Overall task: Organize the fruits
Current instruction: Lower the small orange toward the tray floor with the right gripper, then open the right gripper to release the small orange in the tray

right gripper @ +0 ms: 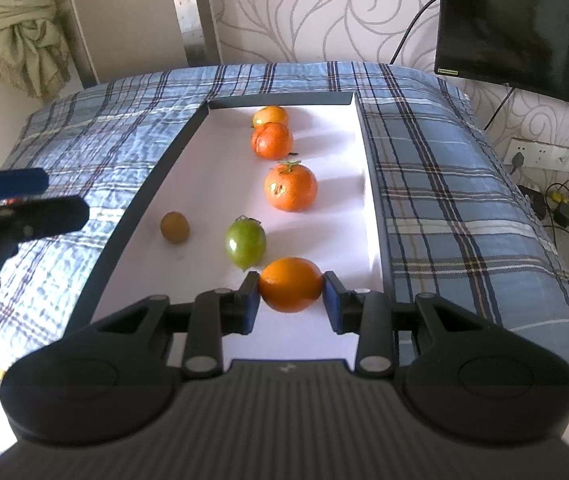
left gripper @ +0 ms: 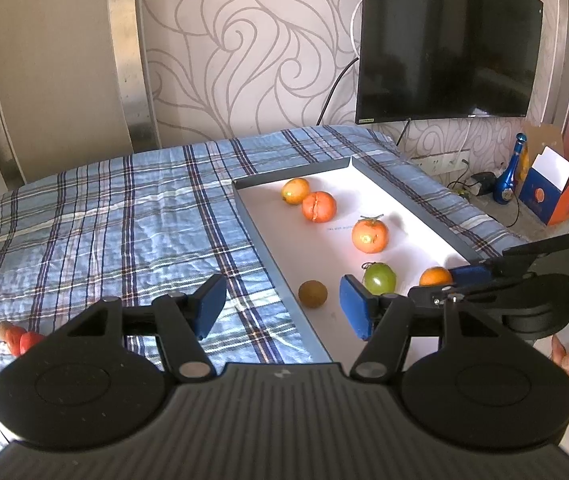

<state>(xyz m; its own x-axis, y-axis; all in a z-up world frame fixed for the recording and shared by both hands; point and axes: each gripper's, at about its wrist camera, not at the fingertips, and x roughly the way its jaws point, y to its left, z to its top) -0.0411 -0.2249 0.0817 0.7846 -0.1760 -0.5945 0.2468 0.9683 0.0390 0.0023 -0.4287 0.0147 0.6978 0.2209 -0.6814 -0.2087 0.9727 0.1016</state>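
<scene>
A shallow white tray [right gripper: 324, 320] with a dark rim lies on the plaid bed. In it sit a yellow-orange fruit [right gripper: 270, 116], a split orange [right gripper: 271, 141], a persimmon with a stem [right gripper: 290, 187], a green fruit [right gripper: 245, 244] and a brown kiwi [right gripper: 174, 227]. My right gripper [right gripper: 290, 286] is shut on an orange [right gripper: 290, 285] low over the tray's near right part. My left gripper [left gripper: 282, 308] is open and empty over the tray's left rim, the kiwi [left gripper: 313, 294] just beyond it. The tray [left gripper: 412, 216] and held orange [left gripper: 435, 276] show in the left wrist view.
A red and orange item [left gripper: 20, 338] lies on the plaid blanket [left gripper: 124, 216] at the far left. A black TV [left gripper: 448, 40] hangs on the wall. A blue bottle [left gripper: 510, 172], an orange box [left gripper: 556, 192] and cables stand beyond the bed's right side.
</scene>
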